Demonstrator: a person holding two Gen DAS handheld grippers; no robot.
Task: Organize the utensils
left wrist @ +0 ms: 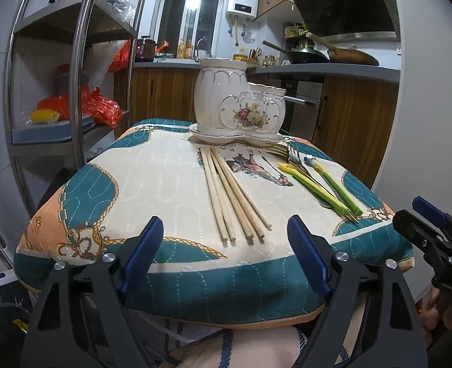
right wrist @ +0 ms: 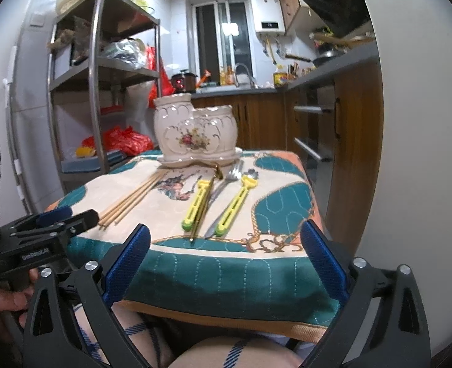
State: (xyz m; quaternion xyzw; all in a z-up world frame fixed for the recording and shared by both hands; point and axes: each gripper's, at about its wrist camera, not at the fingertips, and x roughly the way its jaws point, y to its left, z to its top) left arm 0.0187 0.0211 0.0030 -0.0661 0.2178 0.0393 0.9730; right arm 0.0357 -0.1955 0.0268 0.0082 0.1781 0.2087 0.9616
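We hold the left gripper (left wrist: 226, 239) low at the near edge of a quilted cushion (left wrist: 164, 184), its blue pads spread wide with nothing between them. The right gripper (right wrist: 226, 245) sits level with it to the right, jaws also wide and empty; in the left wrist view it shows only as a black and blue frame at the right edge, a hand (left wrist: 431, 306) beneath it. Below both tools lies a checked blue and white cloth (right wrist: 146, 331).

Just ahead of our left pads, between them in the line of sight, the ends of four wooden chopsticks (left wrist: 235, 196) lie side by side on the cushion, running away from us. From the right tool they lie ahead and to the left.

Straight ahead of the right gripper rest the other utensils: two pieces with yellow-green handles (right wrist: 229, 208), a gold-coloured piece (right wrist: 204, 205) and a steel fork (right wrist: 229, 178) among them, partly overlapping, so we cannot separate every piece. From the left tool they lie ahead and to the right.

Beyond all of these, at the far edge of the cushion, a cream ceramic utensil holder (left wrist: 238, 104) with a flower motif stands upright on its matching tray (left wrist: 201, 135), a tall compartment on the left and a lower one on the right.

Farther off, a metal shelf rack (left wrist: 82, 61) stands to the left and a kitchen counter (left wrist: 327, 69) to the right.
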